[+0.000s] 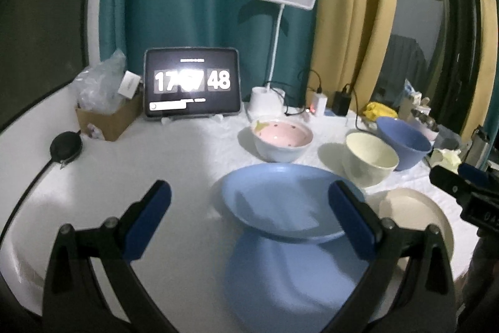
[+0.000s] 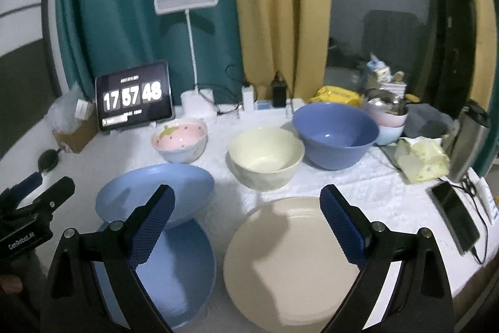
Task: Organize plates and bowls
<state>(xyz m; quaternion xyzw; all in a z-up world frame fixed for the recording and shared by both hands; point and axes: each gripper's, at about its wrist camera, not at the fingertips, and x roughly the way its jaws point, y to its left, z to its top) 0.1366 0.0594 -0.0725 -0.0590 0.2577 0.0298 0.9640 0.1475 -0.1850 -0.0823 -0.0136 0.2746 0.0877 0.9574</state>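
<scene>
A light blue plate (image 1: 280,198) lies tilted, its near edge resting on a second blue plate (image 1: 296,280) in front of my open left gripper (image 1: 249,208). The same pair shows in the right wrist view, upper plate (image 2: 174,186) over lower plate (image 2: 184,270). A cream plate (image 2: 287,264) lies under my open, empty right gripper (image 2: 246,217). Behind stand a pink strawberry bowl (image 2: 181,142), a cream bowl (image 2: 265,158) and a big blue bowl (image 2: 335,136). The left gripper (image 2: 40,192) shows at the far left of the right wrist view.
A tablet clock (image 2: 134,97), a desk lamp (image 2: 193,52), chargers and a cardboard box (image 1: 106,120) line the back. A phone (image 2: 455,214), a steel bottle (image 2: 467,142), stacked small bowls (image 2: 388,124) and a yellow cloth (image 2: 421,158) sit at the right.
</scene>
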